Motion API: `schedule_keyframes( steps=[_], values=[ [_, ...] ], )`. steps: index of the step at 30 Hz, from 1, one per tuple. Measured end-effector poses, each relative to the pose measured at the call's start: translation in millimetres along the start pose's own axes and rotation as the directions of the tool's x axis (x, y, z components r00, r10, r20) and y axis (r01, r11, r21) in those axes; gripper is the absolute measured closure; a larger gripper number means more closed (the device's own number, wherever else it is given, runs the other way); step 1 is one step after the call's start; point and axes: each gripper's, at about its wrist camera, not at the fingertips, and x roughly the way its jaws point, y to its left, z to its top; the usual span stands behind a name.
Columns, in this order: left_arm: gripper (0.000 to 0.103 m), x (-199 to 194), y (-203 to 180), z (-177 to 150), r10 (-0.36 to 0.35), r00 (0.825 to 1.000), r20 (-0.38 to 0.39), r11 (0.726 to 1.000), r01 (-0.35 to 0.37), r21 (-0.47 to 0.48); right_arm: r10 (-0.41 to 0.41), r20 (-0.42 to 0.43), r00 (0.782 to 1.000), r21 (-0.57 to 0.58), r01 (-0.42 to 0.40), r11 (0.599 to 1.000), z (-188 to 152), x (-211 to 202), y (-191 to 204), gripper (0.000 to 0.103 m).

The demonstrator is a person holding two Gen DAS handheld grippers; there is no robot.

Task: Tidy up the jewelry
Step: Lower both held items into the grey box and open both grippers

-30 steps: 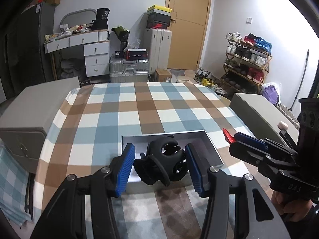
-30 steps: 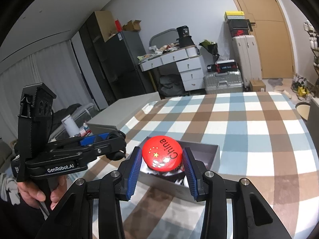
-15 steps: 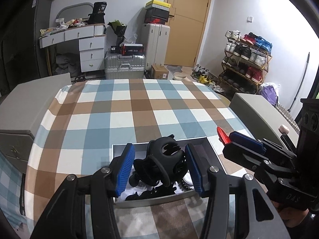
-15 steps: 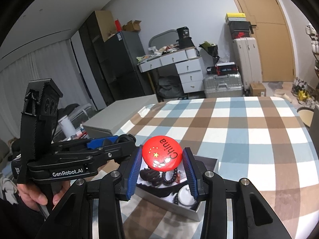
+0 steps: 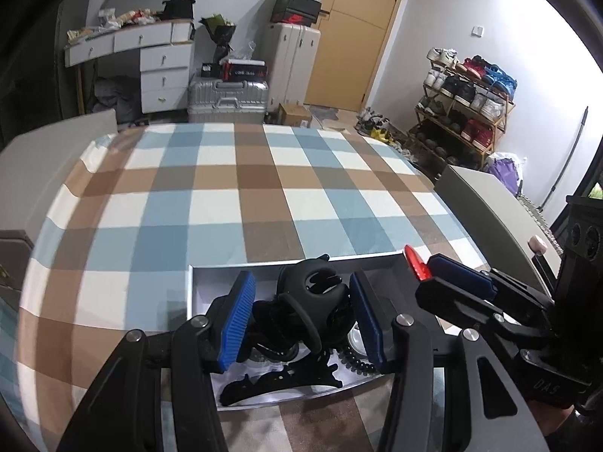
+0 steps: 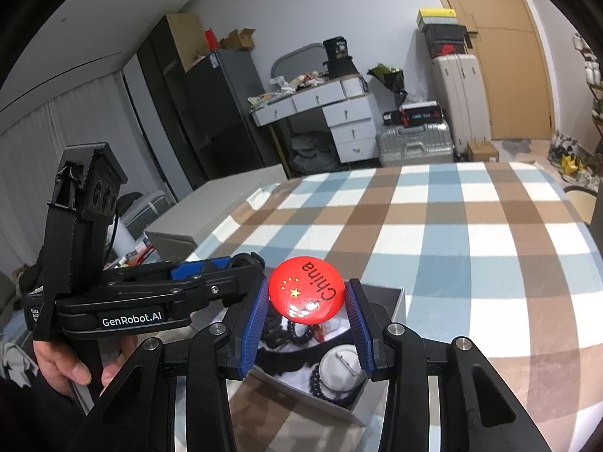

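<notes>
My left gripper (image 5: 301,314) is shut on a black claw hair clip (image 5: 311,297) and holds it above an open grey jewelry box (image 5: 196,290) on the checked tablecloth. The box holds another black hair clip (image 5: 279,378), a dark bead bracelet (image 5: 352,361) and a silver pin badge (image 6: 341,365). My right gripper (image 6: 307,318) is shut on a red round "China" badge (image 6: 307,293) and holds it above the same box (image 6: 395,305). The right gripper also shows at the right of the left wrist view (image 5: 452,282), and the left gripper at the left of the right wrist view (image 6: 211,278).
The checked tablecloth (image 5: 241,196) covers the table beyond the box. Grey cabinets (image 5: 486,203) flank the table on both sides. White drawers, suitcases (image 5: 226,98), a shoe rack (image 5: 463,105) and a door stand far behind.
Both grippers have risen and tilted over the box, so its contents now show beneath the held clip and badge. Both grips are unchanged.
</notes>
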Motion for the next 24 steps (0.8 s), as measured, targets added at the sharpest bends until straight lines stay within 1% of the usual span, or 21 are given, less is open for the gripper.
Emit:
schedule_keyframes(
  steps=[4, 8, 9, 11, 12, 13, 14, 15, 17, 19, 23, 24],
  values=[
    [0.056, 9.6, 2.7, -3.6, -0.033, 0.999, -0.024, 0.999, 0.033, -0.009, -0.007, -0.029, 1.000, 0.009, 0.008, 1.000, -3.7, 8.5, -4.5, 0.062],
    [0.056, 13.7, 8.6, -3.8, -0.087, 0.996, -0.032, 0.996, 0.086, -0.031, -0.008, -0.061, 0.998, 0.032, 0.010, 0.999, -7.4, 17.5, -11.3, 0.062],
    [0.055, 13.7, 10.0, -3.6, -0.089, 0.996, -0.030, 0.995, 0.088, -0.039, -0.008, -0.063, 0.998, 0.035, 0.010, 0.999, -8.0, 18.6, -12.1, 0.061],
    [0.054, 13.4, 12.3, -2.7, -0.074, 0.997, -0.032, 0.996, 0.073, -0.052, -0.008, -0.065, 0.998, 0.039, 0.010, 0.999, -8.4, 20.0, -13.3, 0.060],
    [0.049, 13.0, 14.0, -2.1, -0.060, 0.997, -0.039, 0.996, 0.057, -0.064, -0.006, -0.059, 0.998, 0.042, 0.009, 0.999, -8.4, 18.9, -13.6, 0.059],
    [0.040, 11.8, 16.1, -2.1, -0.058, 0.998, -0.038, 0.995, 0.055, -0.077, -0.001, -0.053, 0.999, 0.044, 0.003, 0.999, -8.2, 17.0, -13.8, 0.058],
    [0.036, 10.3, 17.8, -2.4, -0.065, 0.997, -0.031, 0.994, 0.062, -0.087, 0.005, -0.048, 0.999, 0.046, -0.002, 0.999, -8.0, 15.7, -13.6, 0.055],
    [0.031, 7.4, 20.1, -2.8, -0.077, 0.997, -0.020, 0.992, 0.075, -0.100, 0.006, -0.039, 0.999, 0.047, -0.004, 0.999, -7.5, 12.9, -13.3, 0.054],
    [0.030, 0.8, 21.4, -3.3, -0.078, 0.997, 0.000, 0.991, 0.078, -0.104, -0.001, -0.020, 1.000, 0.044, 0.002, 0.999, -6.5, 7.4, -11.8, 0.053],
    [0.030, -4.6, 21.0, -3.4, -0.051, 0.999, 0.012, 0.994, 0.052, -0.099, -0.001, -0.004, 1.000, 0.046, 0.001, 0.999, -5.4, 1.0, -11.1, 0.051],
    [0.030, -16.7, 20.2, -4.0, -0.017, 0.999, 0.049, 0.995, 0.022, -0.102, -0.015, 0.031, 0.999, 0.039, 0.013, 0.999, -2.2, -11.2, -6.4, 0.044],
    [0.030, -21.5, 18.9, -4.7, 0.000, 0.998, 0.065, 0.995, 0.007, -0.100, -0.015, 0.041, 0.999, 0.039, 0.014, 0.999, -1.4, -14.2, -5.2, 0.040]
  ],
)
